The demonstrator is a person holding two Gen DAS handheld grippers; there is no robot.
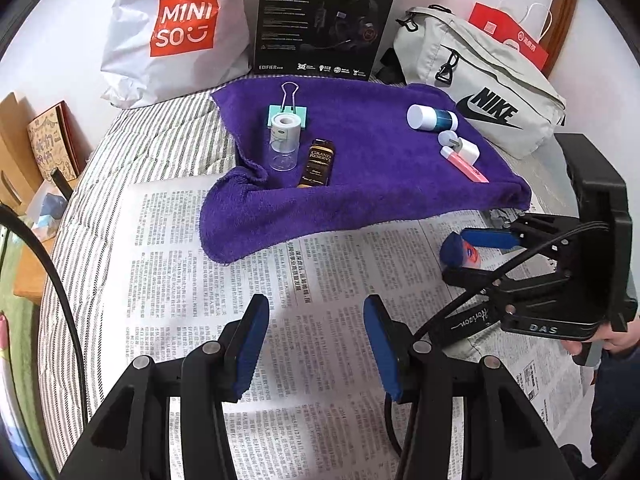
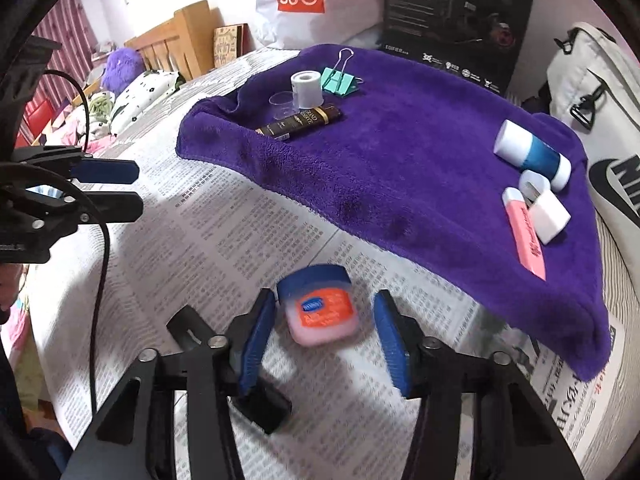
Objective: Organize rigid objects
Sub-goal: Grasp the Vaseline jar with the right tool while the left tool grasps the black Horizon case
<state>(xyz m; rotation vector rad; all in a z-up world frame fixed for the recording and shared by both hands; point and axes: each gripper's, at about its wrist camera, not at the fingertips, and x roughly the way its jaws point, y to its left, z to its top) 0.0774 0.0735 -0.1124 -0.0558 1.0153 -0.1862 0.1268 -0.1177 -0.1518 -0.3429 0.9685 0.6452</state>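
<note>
A small Vaseline jar (image 2: pixel 320 306) with a blue lid lies on the newspaper (image 2: pixel 224 240) between the fingers of my right gripper (image 2: pixel 324 336), which is open; its left pad is at the lid, the right pad stands clear. It also shows in the left wrist view (image 1: pixel 460 254). My left gripper (image 1: pixel 316 344) is open and empty above the newspaper. On the purple towel (image 2: pixel 400 152) lie a tape roll (image 2: pixel 306 87), a green binder clip (image 2: pixel 340 80), a brown tube (image 2: pixel 300 122), a blue-and-white bottle (image 2: pixel 532 154), a white plug (image 2: pixel 546 208) and a pink eraser (image 2: pixel 526 236).
A Miniso bag (image 1: pixel 176 28), a black headset box (image 1: pixel 324 20) and a white Nike bag (image 1: pixel 480 80) stand behind the towel. A clear cup (image 1: pixel 283 156) lies by the tape roll. A wooden frame (image 2: pixel 180 36) and bedding are at the left.
</note>
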